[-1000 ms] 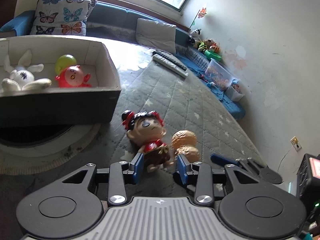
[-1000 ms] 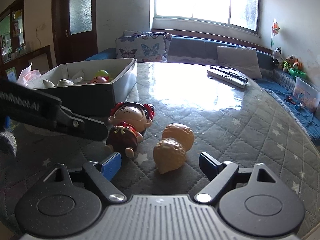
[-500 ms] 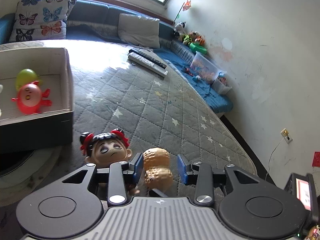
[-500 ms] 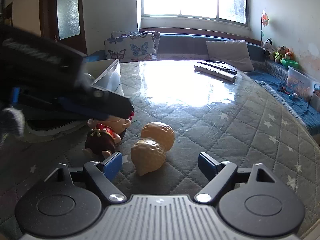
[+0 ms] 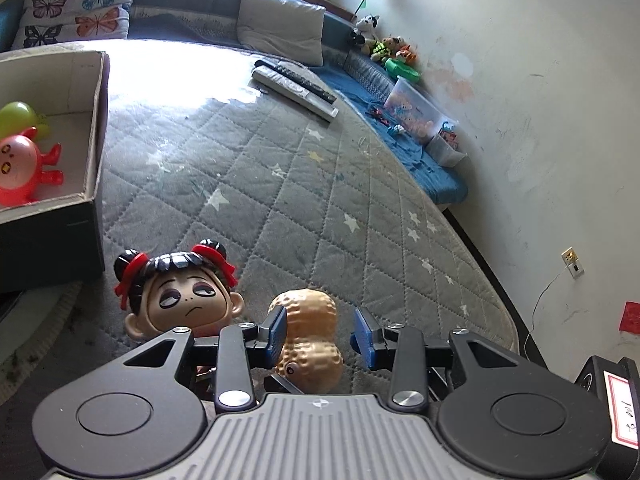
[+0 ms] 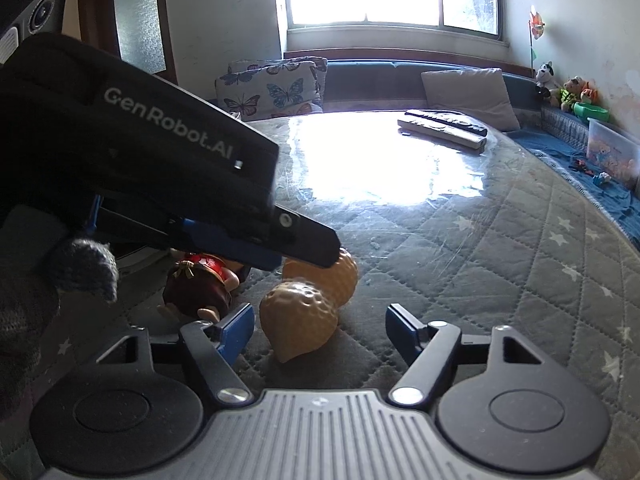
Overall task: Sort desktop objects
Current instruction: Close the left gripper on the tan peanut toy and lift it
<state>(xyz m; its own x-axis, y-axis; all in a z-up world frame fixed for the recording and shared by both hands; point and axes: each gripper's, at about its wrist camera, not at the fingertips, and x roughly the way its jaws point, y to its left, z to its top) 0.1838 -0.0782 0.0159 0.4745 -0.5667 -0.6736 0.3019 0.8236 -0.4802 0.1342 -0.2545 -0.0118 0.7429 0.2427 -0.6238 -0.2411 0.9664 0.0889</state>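
A tan peanut toy (image 5: 310,332) lies on the grey quilted table cover. My left gripper (image 5: 320,330) is open, its blue pads on either side of the peanut, the left pad close to or touching it. A doll with black hair and red bows (image 5: 180,296) lies just left of the peanut. In the right wrist view the peanut (image 6: 312,300) lies ahead of my open right gripper (image 6: 320,324), and the left gripper (image 6: 280,240) reaches over it from the left. The doll's body (image 6: 200,288) is partly hidden under the left gripper.
A cardboard box (image 5: 96,128) at the left holds a red round toy (image 5: 24,168) and a green ball (image 5: 16,116). Two remote controls (image 5: 296,88) lie at the far side of the table. Cushions and a blue bench with toys line the wall.
My left gripper has shifted right from the doll to the peanut, which now sits between its pads. My right gripper has stayed open and edged closer to the peanut.
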